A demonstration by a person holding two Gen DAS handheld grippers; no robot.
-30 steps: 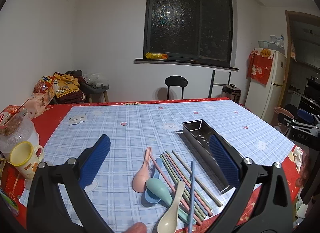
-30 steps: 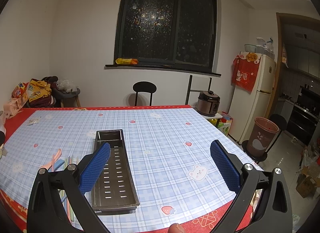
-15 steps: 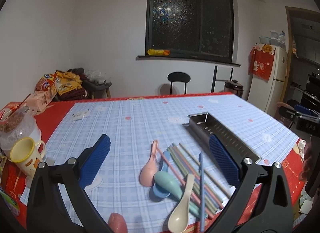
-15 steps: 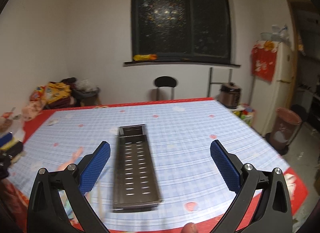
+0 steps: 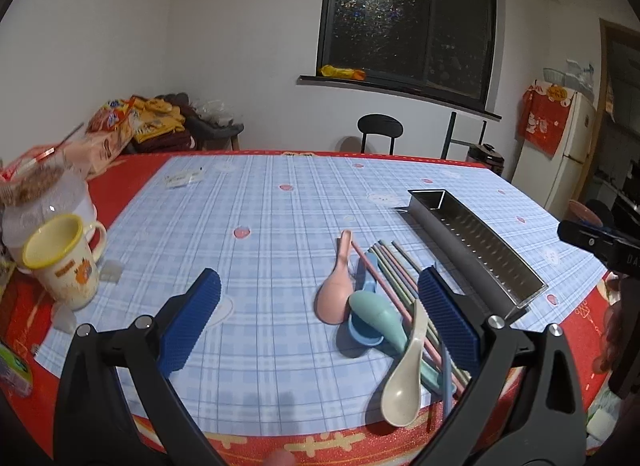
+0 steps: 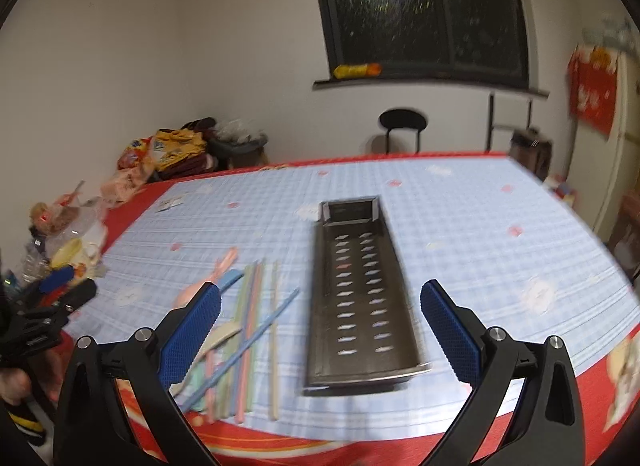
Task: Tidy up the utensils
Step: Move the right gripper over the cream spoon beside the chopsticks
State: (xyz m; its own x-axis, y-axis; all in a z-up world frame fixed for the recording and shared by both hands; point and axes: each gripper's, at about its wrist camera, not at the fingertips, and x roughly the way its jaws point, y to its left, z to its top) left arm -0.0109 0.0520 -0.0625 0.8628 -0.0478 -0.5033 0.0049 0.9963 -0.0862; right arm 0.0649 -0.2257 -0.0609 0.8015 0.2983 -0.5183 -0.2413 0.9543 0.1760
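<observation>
Both grippers, left (image 5: 320,322) and right (image 6: 320,330), hover wide open and empty, tray (image 6: 360,286) waiting at three o'clock of the spoons (image 5: 336,294) and chopsticks (image 5: 396,270)

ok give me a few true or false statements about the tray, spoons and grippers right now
1. The tray is empty. True.
2. The left gripper is shut on a spoon. False: it is open and holds nothing.
3. The pink spoon lies left of the chopsticks. True.
4. The mug lies tipped over. False: it stands upright.
5. The right gripper is open. True.
</observation>
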